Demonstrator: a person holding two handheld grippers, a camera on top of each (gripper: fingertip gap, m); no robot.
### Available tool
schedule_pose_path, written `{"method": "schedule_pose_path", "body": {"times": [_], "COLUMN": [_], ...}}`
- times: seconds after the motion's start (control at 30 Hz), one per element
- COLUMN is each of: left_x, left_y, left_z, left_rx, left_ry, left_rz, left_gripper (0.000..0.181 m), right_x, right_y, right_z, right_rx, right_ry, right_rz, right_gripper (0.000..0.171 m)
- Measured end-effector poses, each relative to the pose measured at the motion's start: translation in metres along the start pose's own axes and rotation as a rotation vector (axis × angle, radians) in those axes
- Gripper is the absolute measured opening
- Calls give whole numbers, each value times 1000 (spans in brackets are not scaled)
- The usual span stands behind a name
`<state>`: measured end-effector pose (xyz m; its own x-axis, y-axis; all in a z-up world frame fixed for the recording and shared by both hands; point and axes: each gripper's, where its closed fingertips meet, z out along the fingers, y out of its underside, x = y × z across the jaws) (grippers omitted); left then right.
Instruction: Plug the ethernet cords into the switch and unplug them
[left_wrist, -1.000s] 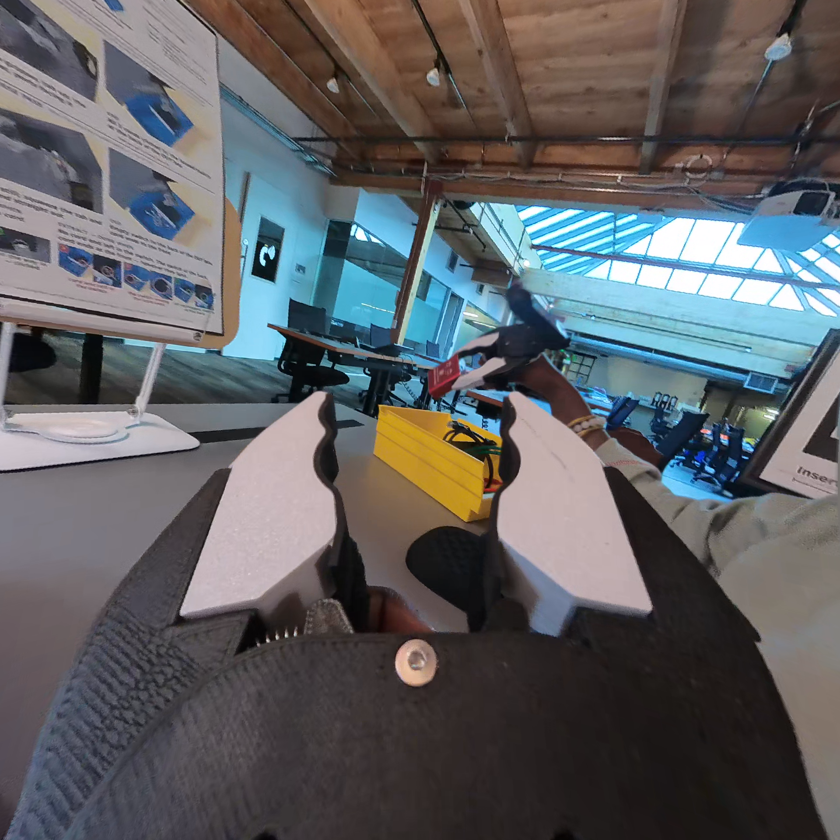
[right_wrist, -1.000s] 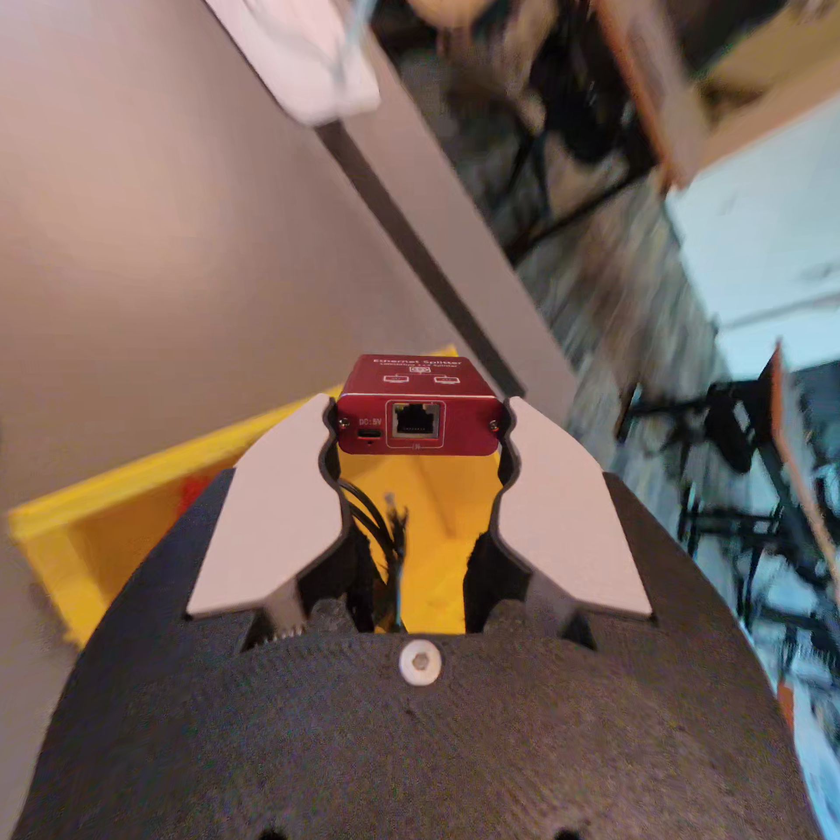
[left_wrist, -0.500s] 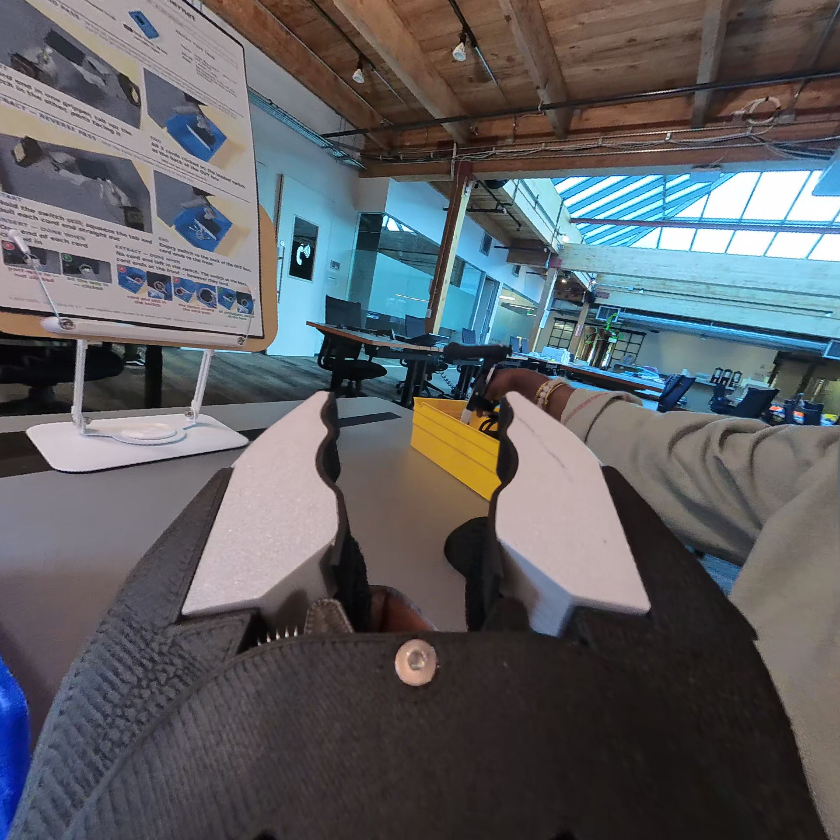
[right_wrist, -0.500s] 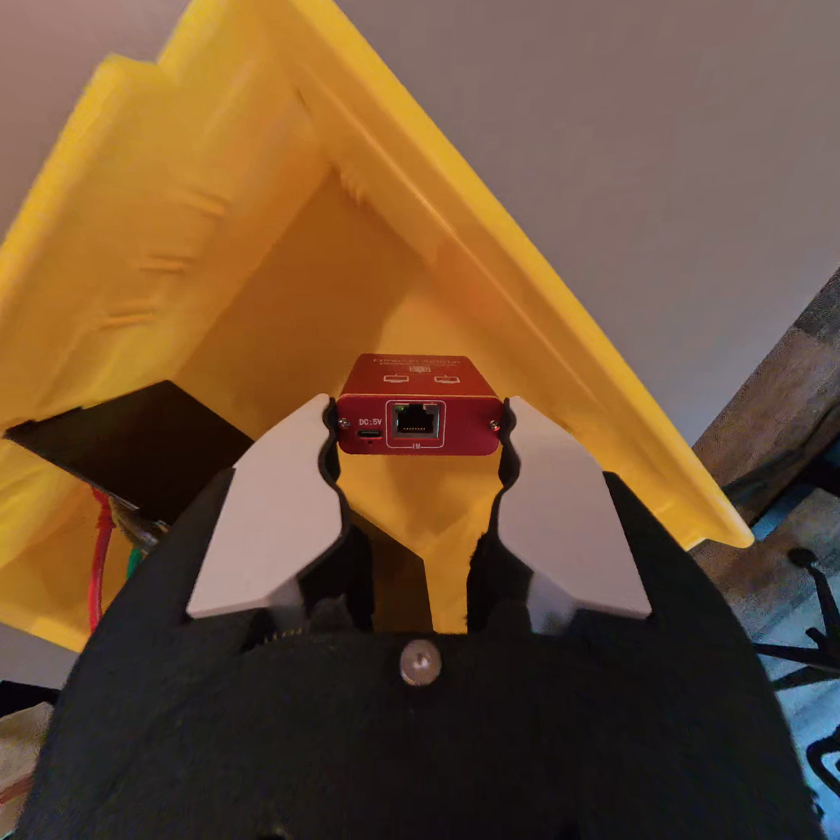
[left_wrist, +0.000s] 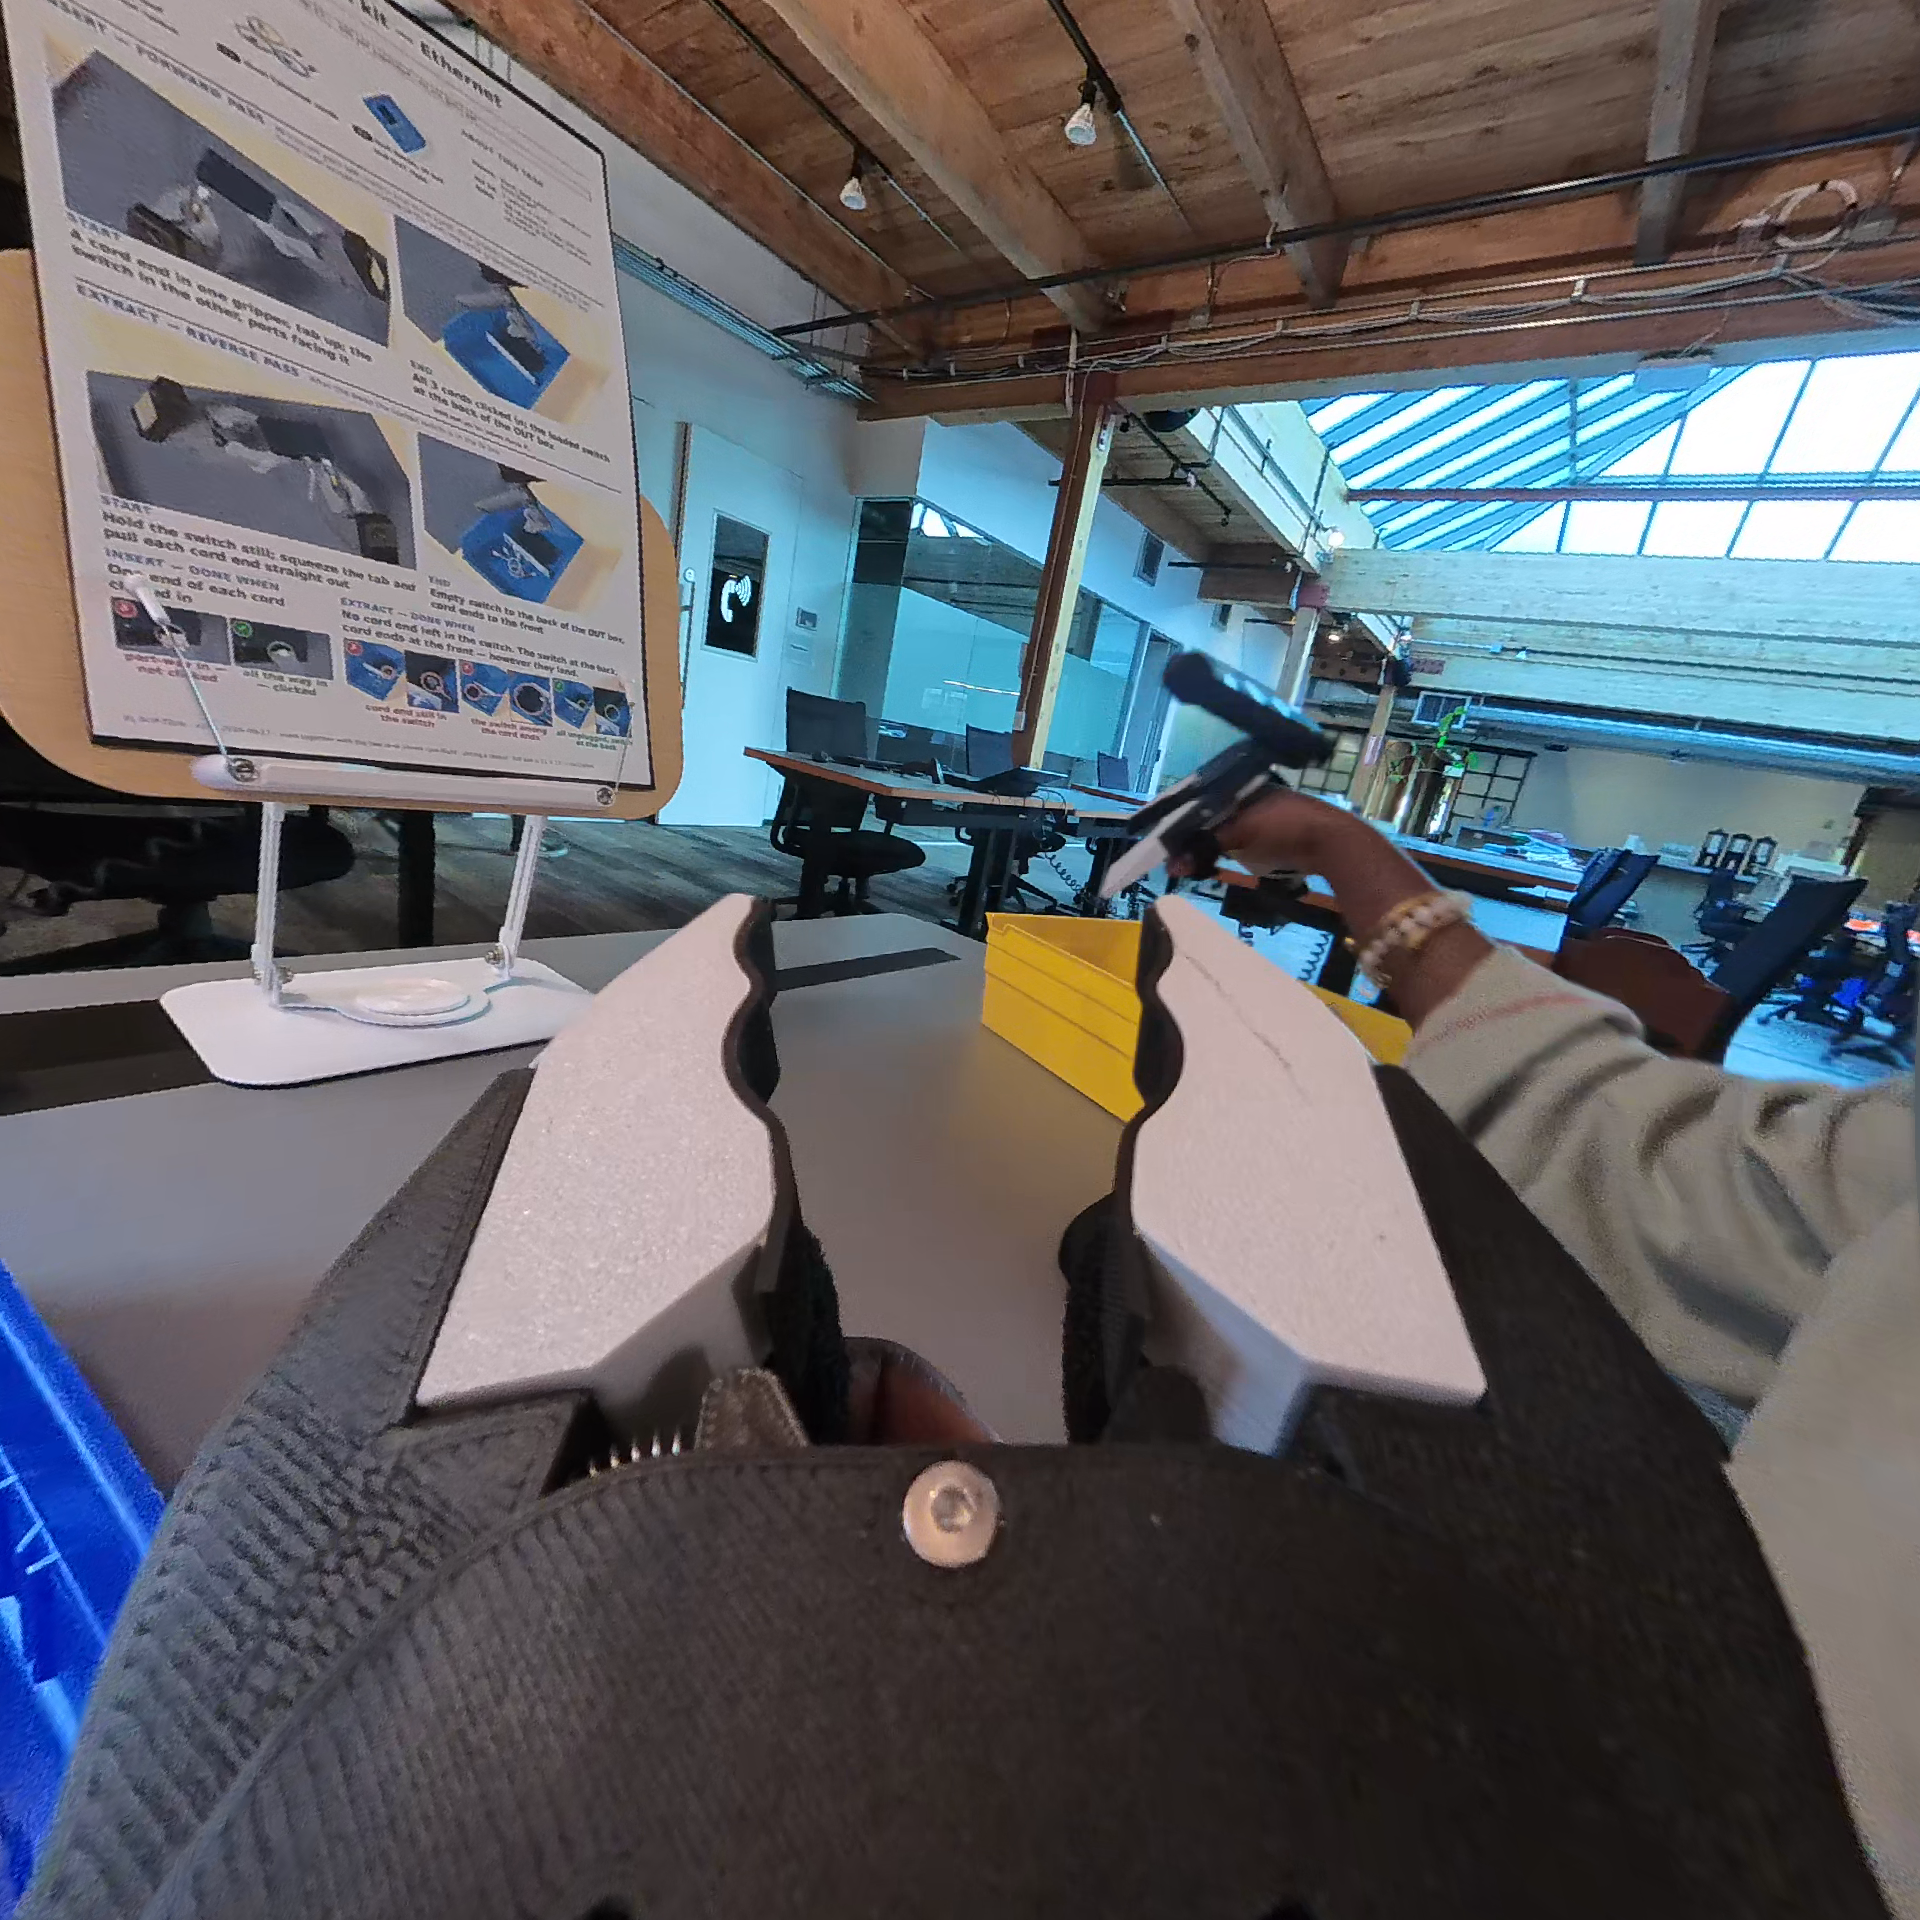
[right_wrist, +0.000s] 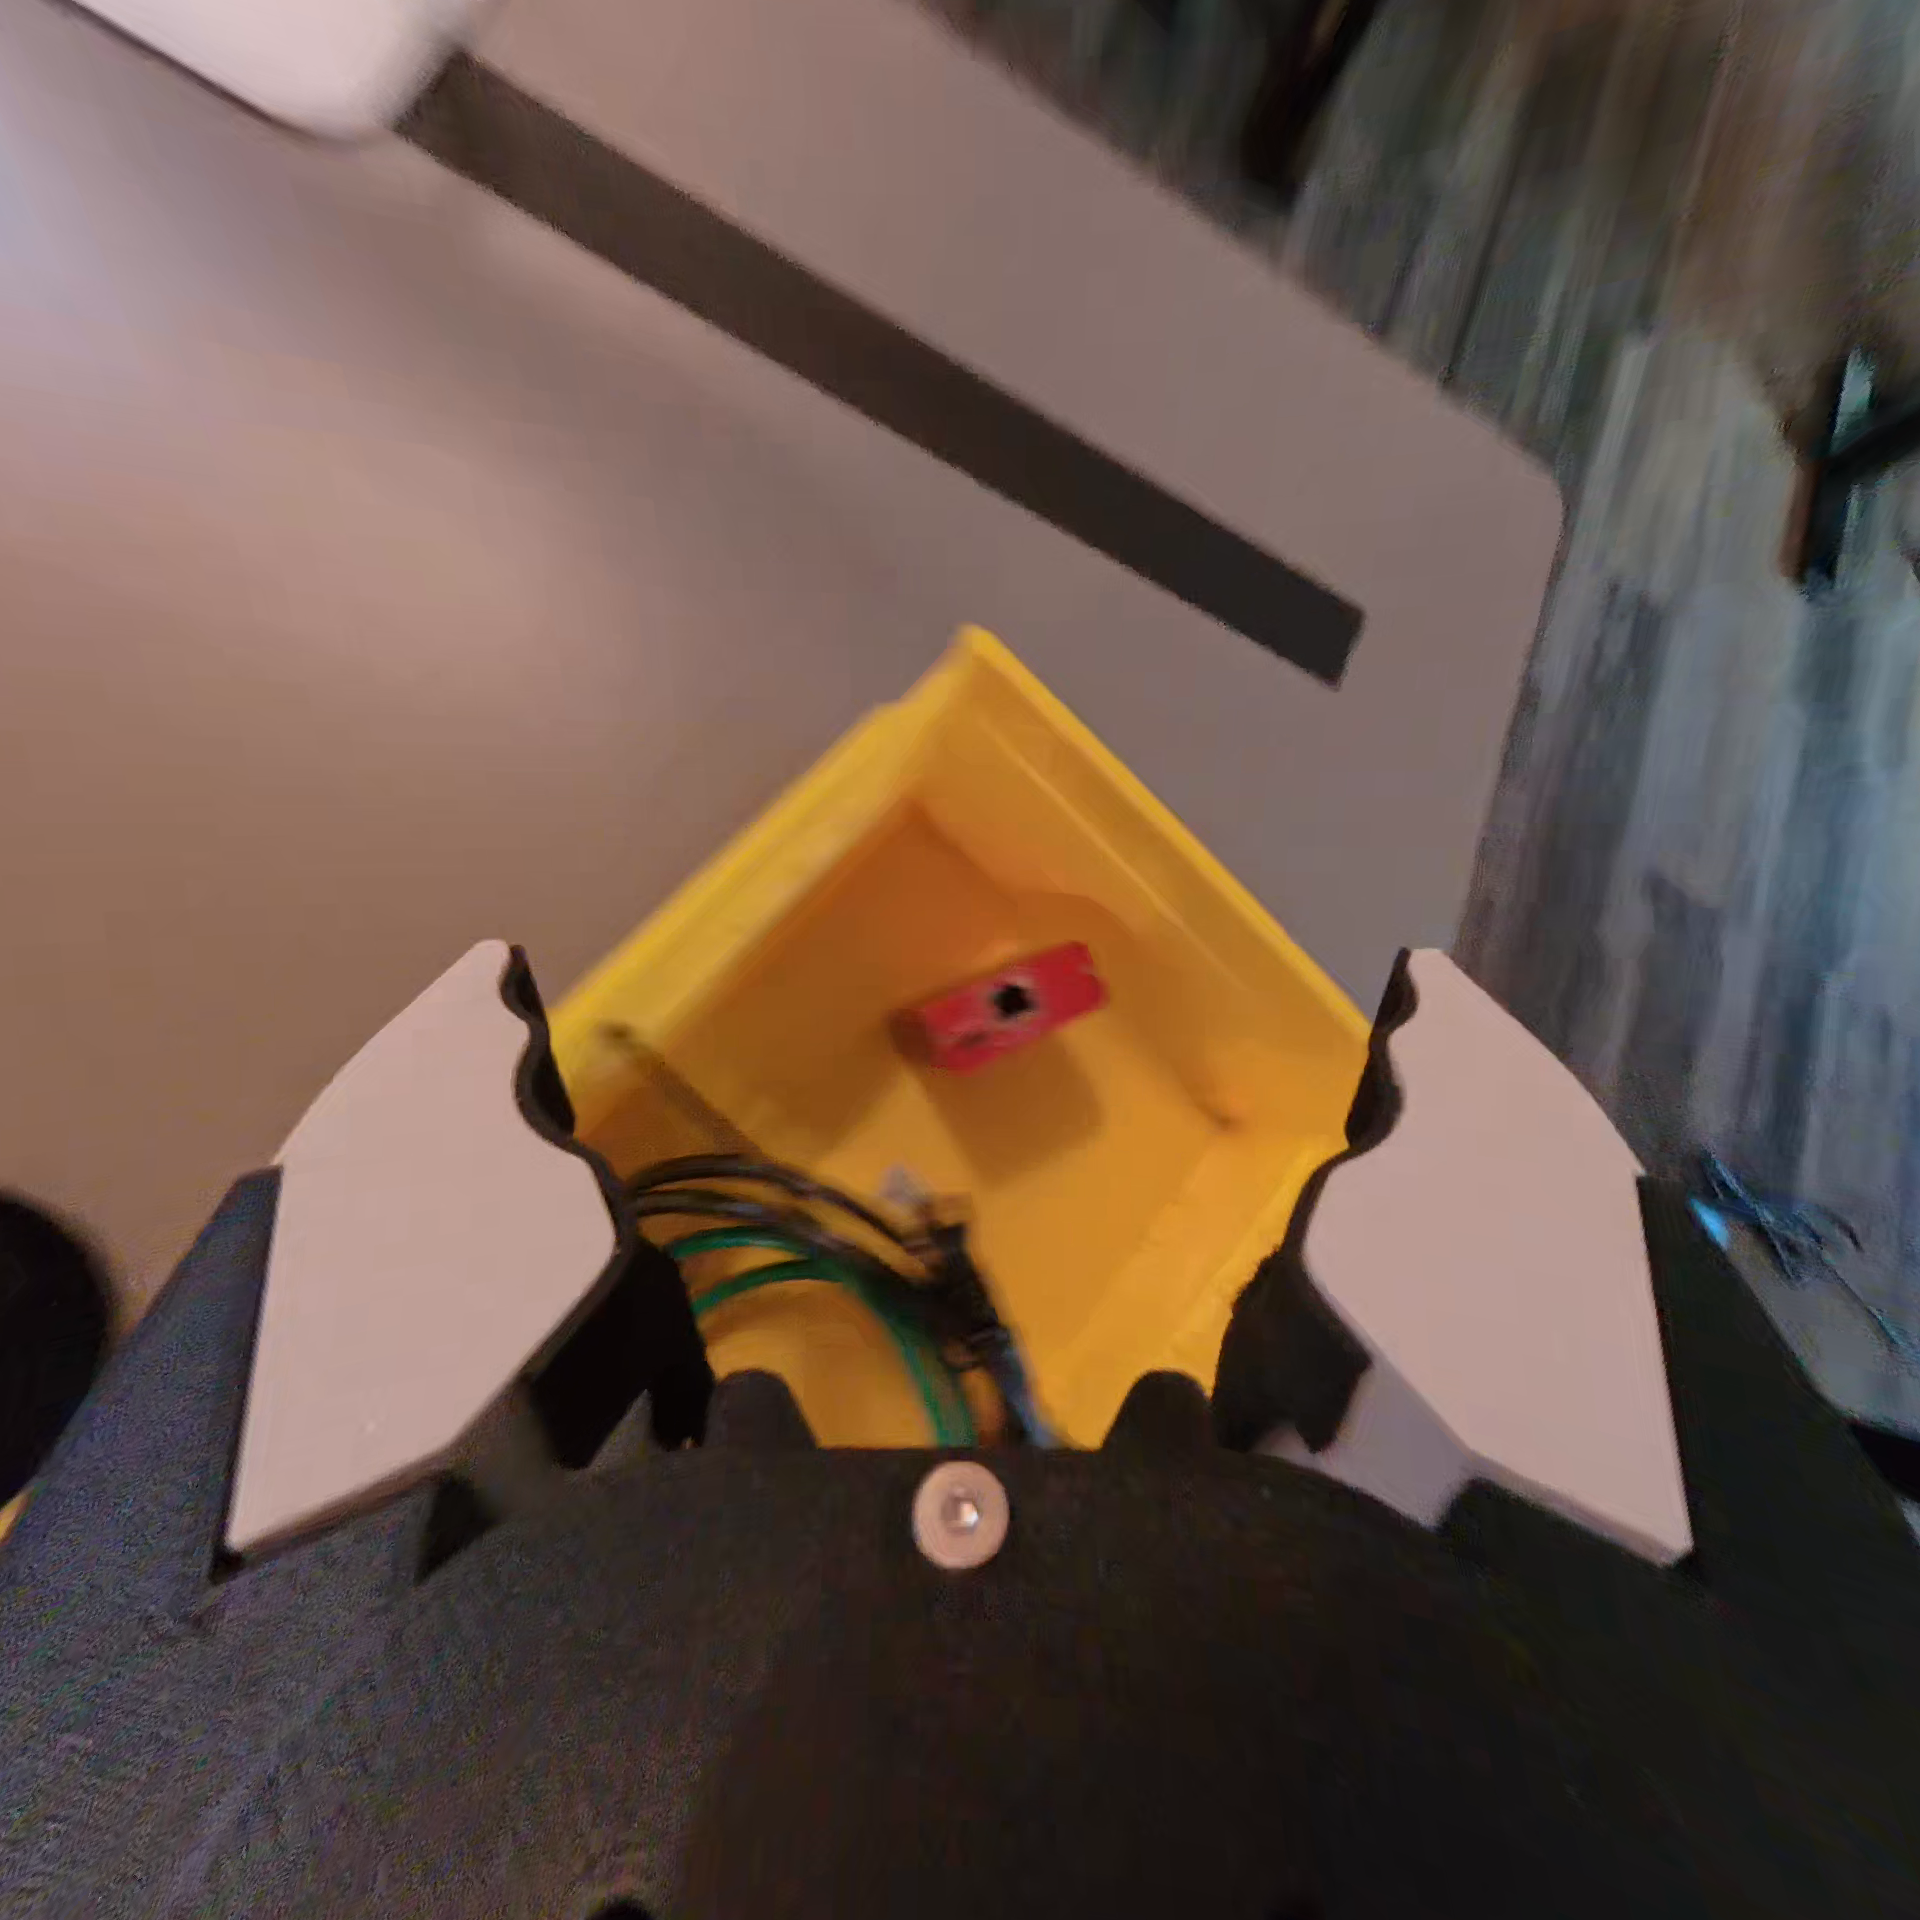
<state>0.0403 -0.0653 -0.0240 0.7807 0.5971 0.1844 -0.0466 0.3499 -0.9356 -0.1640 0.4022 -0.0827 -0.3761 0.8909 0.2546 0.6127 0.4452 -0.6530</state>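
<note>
Hovering above the yellow plastic bin (right_wrist: 1070, 1049), the right hand-held gripper (right_wrist: 956, 1039) stands wide apart and empty; the small red metal switch (right_wrist: 997, 1006) lies on the bin floor, with black and green ethernet cords (right_wrist: 831, 1247) coiled nearer the camera. The left hand-held gripper (left_wrist: 951, 997), partly spread and empty, is held low over the grey table (left_wrist: 260, 1174).

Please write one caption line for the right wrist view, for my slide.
Open right gripper above the yellow bin, red switch lying inside near ethernet cords.
</note>
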Motion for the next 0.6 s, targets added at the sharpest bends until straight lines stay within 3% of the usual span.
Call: {"method": "schedule_pose_path", "body": {"times": [0.13, 0.23, 0.3, 0.37, 0.5, 0.6], "left_x": [-1, -3, -4, -6, -5, -11], "left_y": [-4, -5, -7, -9, -20, -25], "left_z": [-3, -6, -8, -10, -14, -19], "left_rx": [17, 18, 26, 28, 46, 45], "left_ry": [-4, -14, -22, -31, -49, -97], "left_rz": [1, 8, 22, 27, 67, 134], "left_gripper": [67, 66, 66, 66, 66, 66], "right_x": [-92, -140, -162, -173, -186, -170], "right_y": [21, 56, 83, 108, 109, 110], "right_z": [-58, -75, -70, -59, -25, -9], "right_rx": [226, 324, 226, 102, 74, 35], "right_ry": [-23, 38, 28, 5, -72, 61], "right_rz": [-18, 19, 28, 98, 161, 73], "right_gripper": [134, 103, 86, 82, 66, 21]}}
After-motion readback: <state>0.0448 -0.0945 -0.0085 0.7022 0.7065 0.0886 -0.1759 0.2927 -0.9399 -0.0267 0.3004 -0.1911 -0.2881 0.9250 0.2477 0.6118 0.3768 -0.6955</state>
